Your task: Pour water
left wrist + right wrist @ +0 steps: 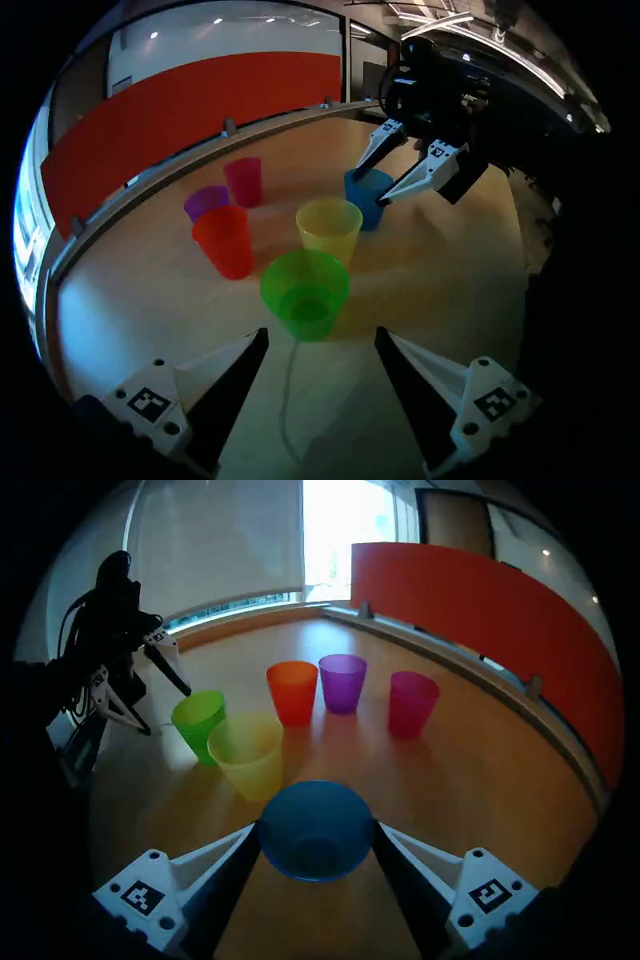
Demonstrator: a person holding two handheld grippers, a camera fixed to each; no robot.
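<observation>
Several coloured plastic cups stand upright on a wooden table (448,272). The green cup (304,292) is just ahead of my left gripper (322,340), which is open, its fingertips short of the cup. The right gripper view shows that left gripper (170,714) beside the green cup (198,720). The blue cup (316,830) sits between the fingers of my right gripper (317,830), whose jaws are spread wide, one on each side of its rim. From the left gripper view, the right gripper (369,188) straddles the blue cup (368,196).
A yellow cup (330,228) stands between the green and blue ones. Orange (224,240), purple (206,202) and pink (244,180) cups stand toward the red wall panel (184,112). A raised rail (488,680) runs along that table edge.
</observation>
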